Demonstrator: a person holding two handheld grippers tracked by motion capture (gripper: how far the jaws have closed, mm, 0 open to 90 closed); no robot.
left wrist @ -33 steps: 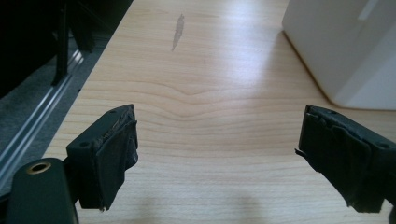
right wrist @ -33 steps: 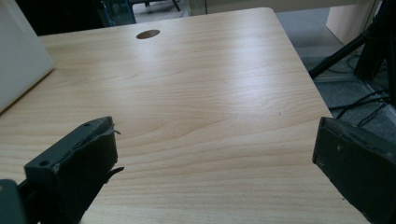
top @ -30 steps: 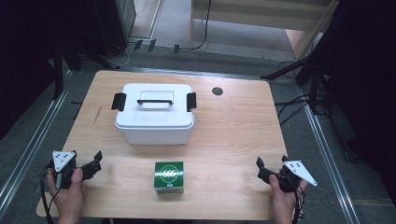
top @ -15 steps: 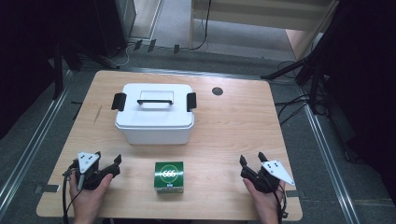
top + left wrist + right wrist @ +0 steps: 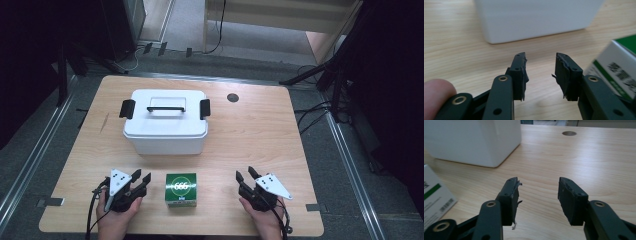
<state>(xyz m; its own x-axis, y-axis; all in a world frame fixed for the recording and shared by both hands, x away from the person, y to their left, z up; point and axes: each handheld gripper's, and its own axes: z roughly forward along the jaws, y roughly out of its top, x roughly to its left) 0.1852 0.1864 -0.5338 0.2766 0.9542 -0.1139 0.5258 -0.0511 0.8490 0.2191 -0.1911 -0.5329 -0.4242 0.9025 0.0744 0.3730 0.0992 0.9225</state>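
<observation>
Small green box (image 5: 181, 189) near the middle of the table's front edge, flat on the wood, white "666" print on its top. White bin (image 5: 165, 121) behind it, toward the back left part of the table (image 5: 260, 135), lid on, black handle lying flat, black clips at both ends. Round hole (image 5: 232, 97) near the back edge, right of the bin.

Left gripper (image 5: 140, 179) just beside the box on its left, low over the front edge, held in the left hand (image 5: 116, 216), tips aimed toward the bin and slightly inward. Jaws partly apart after just closing in; bare wood between them, nothing gripped. In the left gripper view (image 5: 540, 65), box (image 5: 616, 70) at the right edge, beside the right jaw, not between the pads; bin wall (image 5: 536, 17) straight ahead.

Right gripper (image 5: 246, 175) near the box on its right, with a wider gap of table between than on the left, held in the right hand (image 5: 265, 220). Jaws likewise part-way apart after just closing in, empty. In the right gripper view (image 5: 538, 185), box (image 5: 435, 195) at the far left, clear of the jaws; bin corner (image 5: 474, 140) beyond; hole (image 5: 569, 133) at the top.
</observation>
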